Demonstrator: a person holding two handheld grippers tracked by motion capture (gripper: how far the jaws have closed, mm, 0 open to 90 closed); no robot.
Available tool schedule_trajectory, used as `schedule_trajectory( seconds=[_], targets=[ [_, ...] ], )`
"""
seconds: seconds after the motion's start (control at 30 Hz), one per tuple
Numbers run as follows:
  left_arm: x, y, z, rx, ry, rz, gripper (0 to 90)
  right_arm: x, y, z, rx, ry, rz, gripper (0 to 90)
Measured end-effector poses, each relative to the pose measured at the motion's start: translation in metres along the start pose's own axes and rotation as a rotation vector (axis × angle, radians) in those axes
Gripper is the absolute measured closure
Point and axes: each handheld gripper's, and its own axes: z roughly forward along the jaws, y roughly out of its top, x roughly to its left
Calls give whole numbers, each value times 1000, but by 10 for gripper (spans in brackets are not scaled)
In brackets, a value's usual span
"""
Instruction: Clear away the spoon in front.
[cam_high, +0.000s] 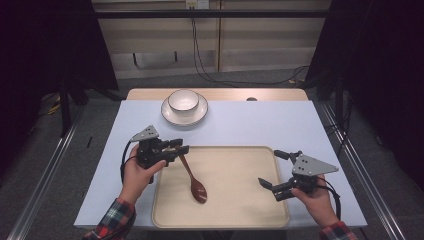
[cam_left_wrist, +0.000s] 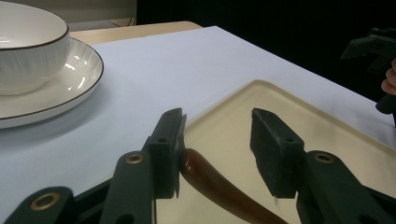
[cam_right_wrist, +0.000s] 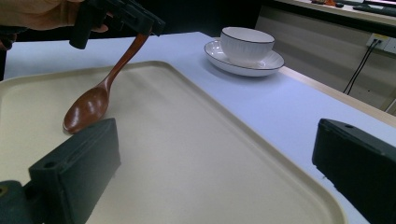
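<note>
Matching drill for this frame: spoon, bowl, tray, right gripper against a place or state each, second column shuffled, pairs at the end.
Things:
1. wooden spoon
2. white bowl
3. beige tray
4. right gripper

Places or states:
A. sits on the plate at the table's far side
B. lies flat on the pale blue cover
C. fingers wide apart, nothing between them
D. bowl end rests on the tray, handle raised between the left gripper fingers

Pairs: 1-D, 2-A, 3-B, 4-C
</note>
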Motion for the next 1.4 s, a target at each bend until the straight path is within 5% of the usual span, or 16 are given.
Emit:
schedule_trajectory(
  seconds=[0.47,0.87,1.03,1.4],
  targets=[
    [1,-1,2,-5,9,3,488,-1,0,1,-9,9,7,5],
    [5,6,-9,-88,12,-10,211,-2,0,-2,-10,3,6,5],
    [5,8,-17,-103,5,-12,173,-6,2,-8,-39,-19,34,4],
    [8,4,-17,-71,2,-19,94,-9,0,-10,-36,-27,38,4]
  ],
)
